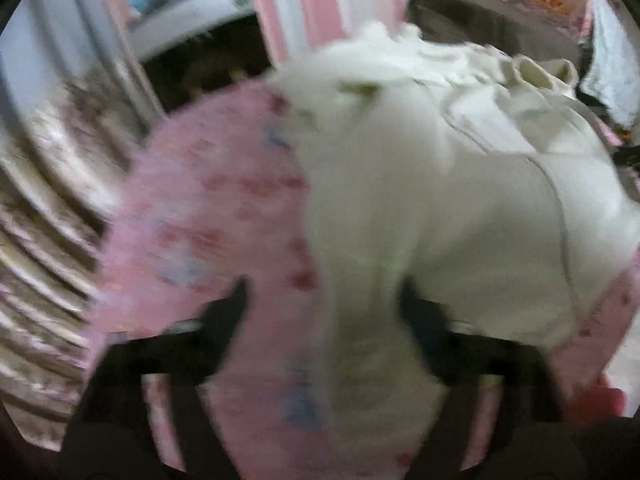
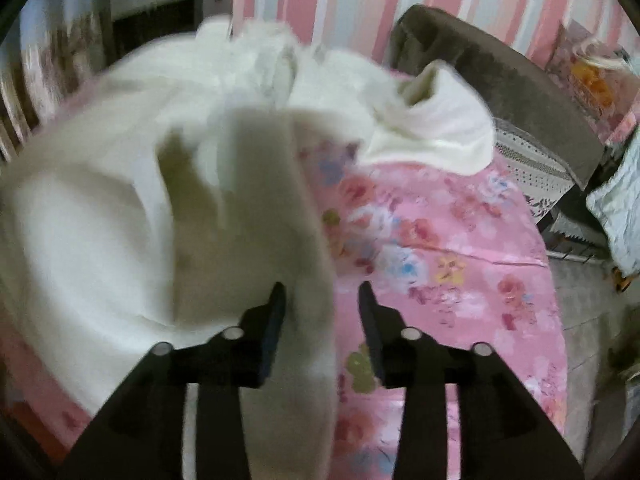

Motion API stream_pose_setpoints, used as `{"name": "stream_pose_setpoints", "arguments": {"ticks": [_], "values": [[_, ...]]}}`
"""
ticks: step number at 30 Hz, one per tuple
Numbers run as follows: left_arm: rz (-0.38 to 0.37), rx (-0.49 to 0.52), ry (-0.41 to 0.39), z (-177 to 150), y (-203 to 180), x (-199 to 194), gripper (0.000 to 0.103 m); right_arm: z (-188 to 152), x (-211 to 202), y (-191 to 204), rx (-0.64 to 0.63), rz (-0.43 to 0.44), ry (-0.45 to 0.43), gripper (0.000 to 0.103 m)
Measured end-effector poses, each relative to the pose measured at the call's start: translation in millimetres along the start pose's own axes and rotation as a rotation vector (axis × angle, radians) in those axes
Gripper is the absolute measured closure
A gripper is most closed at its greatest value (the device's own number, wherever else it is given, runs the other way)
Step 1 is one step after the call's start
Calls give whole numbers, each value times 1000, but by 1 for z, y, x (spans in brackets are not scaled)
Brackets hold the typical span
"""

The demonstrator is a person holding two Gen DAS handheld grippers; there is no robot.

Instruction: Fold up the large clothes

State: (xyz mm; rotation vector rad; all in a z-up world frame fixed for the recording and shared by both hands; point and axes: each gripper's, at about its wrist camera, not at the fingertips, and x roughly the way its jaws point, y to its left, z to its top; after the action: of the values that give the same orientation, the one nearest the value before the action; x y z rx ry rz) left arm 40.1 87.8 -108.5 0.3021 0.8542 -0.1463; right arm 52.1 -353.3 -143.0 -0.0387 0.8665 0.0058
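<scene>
A large cream-white garment (image 1: 420,200) lies spread and rumpled on a pink floral sheet (image 1: 208,208). In the left wrist view my left gripper (image 1: 324,300) is open, its fingers standing either side of the garment's near left edge. In the right wrist view the same garment (image 2: 120,208) fills the left half, with a sleeve (image 2: 436,124) lying out at the back right. My right gripper (image 2: 322,304) is open over the garment's right edge, where cloth meets the sheet (image 2: 440,248). Both views are blurred by motion.
A brown upholstered chair back (image 2: 500,76) stands behind the surface at the right, against a pink striped wall (image 2: 340,4). A pale cushion (image 2: 620,208) sits at the far right. Patterned bedding folds (image 1: 48,216) run along the left edge in the left wrist view.
</scene>
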Motion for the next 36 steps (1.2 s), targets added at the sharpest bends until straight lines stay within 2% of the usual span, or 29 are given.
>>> {"name": "stream_pose_setpoints", "arguments": {"ticks": [1, 5, 7, 10, 12, 15, 18, 19, 20, 22, 27, 29, 31, 33, 36], "values": [[36, -3, -25, 2, 6, -7, 7, 5, -12, -6, 19, 3, -41, 39], [117, -42, -64, 19, 34, -14, 4, 40, -55, -21, 49, -22, -189, 37], [146, -59, -88, 36, 47, -15, 3, 60, -61, -25, 59, -12, -232, 36], [140, -101, -117, 72, 64, -11, 3, 95, -60, -23, 58, 23, -275, 36], [121, -91, -140, 99, 68, -4, 3, 125, -56, -21, 43, 37, -293, 36], [83, -91, -128, 146, 71, 15, 3, 174, -47, -20, 28, 82, -308, 36], [21, -66, -123, 195, 62, 42, 3, 224, -29, -14, 22, 137, -290, 34], [4, -54, -113, 202, 57, 49, 3, 237, -17, -13, 29, 159, -264, 28], [-23, -45, -93, 212, 52, 65, 3, 247, 2, -9, 44, 186, -225, 28], [-53, -40, -44, 219, 42, 97, 3, 253, 46, 4, 35, 199, -129, 28], [-58, -23, 79, 219, 25, 175, 3, 243, 148, 19, 9, 144, 86, 28], [-73, -28, 117, 222, 24, 202, 3, 243, 171, 19, 15, 119, 136, 28], [-76, -48, 132, 231, 29, 214, 5, 250, 173, 19, 7, 125, 110, 28], [-112, -64, 83, 243, 38, 209, 5, 264, 163, 21, -31, 129, 58, 28], [-77, -47, 45, 264, 46, 208, 4, 291, 163, 22, -72, 123, 27, 28]]}}
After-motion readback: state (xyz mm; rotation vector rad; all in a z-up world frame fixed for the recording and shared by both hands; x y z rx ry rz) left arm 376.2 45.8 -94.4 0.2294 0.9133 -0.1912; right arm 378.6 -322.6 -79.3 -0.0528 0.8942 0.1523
